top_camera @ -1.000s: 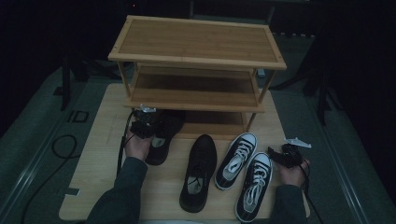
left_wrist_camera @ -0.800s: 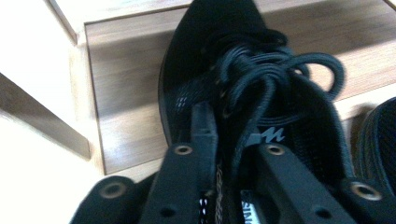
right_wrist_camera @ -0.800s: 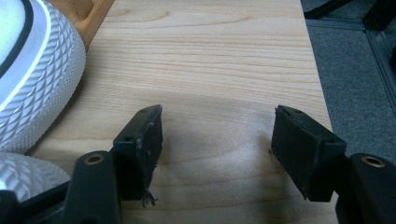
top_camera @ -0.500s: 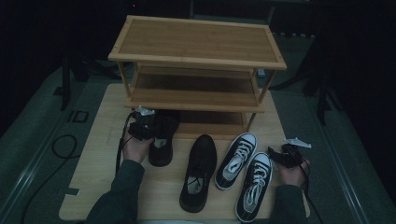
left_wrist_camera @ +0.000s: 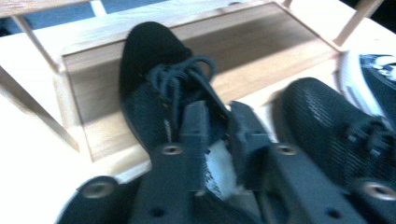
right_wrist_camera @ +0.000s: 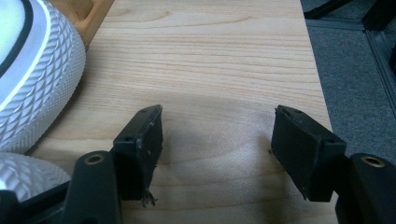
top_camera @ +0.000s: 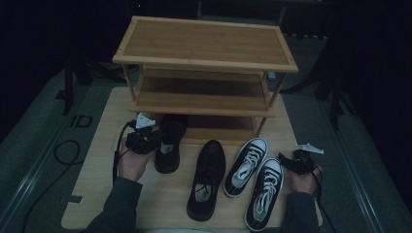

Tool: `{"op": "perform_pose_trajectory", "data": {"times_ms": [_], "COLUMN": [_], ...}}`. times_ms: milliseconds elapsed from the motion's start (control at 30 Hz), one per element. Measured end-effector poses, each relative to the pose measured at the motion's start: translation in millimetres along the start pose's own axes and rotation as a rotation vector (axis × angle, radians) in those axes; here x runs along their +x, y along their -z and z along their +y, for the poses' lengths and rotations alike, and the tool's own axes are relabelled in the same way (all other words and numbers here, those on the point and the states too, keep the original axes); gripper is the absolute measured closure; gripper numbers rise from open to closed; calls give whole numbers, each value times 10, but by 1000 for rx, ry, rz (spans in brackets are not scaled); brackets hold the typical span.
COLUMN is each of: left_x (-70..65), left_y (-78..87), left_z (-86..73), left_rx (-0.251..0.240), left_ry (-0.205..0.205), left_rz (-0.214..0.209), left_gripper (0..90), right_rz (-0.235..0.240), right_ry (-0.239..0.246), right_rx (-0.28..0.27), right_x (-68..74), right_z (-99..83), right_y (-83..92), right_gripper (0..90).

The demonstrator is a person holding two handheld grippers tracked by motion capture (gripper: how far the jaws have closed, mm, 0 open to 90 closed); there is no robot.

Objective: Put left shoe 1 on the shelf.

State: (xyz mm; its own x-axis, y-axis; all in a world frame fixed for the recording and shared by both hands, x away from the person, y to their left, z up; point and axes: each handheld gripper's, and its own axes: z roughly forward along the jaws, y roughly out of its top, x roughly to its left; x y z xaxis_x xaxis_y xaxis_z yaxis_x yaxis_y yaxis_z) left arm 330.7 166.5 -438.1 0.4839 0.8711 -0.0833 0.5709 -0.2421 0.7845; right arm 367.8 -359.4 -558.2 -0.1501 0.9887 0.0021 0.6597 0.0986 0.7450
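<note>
**Wood, cloth and matt plastic**

We see a shoe rack (top_camera: 206, 43) of pale wood, its shelves smooth with a light satin sheen and fine grain. The board (right_wrist_camera: 210, 70) under it is light wood too, smooth, with clear long grain lines. The black shoe (left_wrist_camera: 154, 88) at the rack's lowest shelf looks like matt woven cloth with soft corded laces; its mate (left_wrist_camera: 336, 126) shows a rough knitted mesh. The sneakers (top_camera: 255, 179) wear dark canvas with white laces, and their white rubber toe (right_wrist_camera: 37, 79) is knurled in a diamond pattern. The left gripper (left_wrist_camera: 215, 135) and right gripper (right_wrist_camera: 217, 144) are matt black plastic with metal screws. Around the board lies grey, coarse carpet (right_wrist_camera: 355, 70).
</note>
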Motion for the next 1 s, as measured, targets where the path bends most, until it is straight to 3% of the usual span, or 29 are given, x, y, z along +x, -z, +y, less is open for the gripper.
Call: {"op": "perform_pose_trajectory", "data": {"times_ms": [67,467,867,1000], "left_x": [-26,-119,-143,-188], "left_y": [47,305,329,270], "left_z": [-22,-186,-420,-514], "left_rx": [2,17,53,89], "left_ry": [-2,-30,-63,-75], "left_rz": [-11,-24,-33,-29], "left_gripper": [897,899,896,896], "right_rz": [0,1,1,1], "right_ry": [0,0,-1,-1], "right_rx": [0,0,0,0], "right_x": [0,-1,0,0], "right_z": [0,0,0,0], "right_y": [0,0,0,0], "right_gripper": [337,337,337,337]}}
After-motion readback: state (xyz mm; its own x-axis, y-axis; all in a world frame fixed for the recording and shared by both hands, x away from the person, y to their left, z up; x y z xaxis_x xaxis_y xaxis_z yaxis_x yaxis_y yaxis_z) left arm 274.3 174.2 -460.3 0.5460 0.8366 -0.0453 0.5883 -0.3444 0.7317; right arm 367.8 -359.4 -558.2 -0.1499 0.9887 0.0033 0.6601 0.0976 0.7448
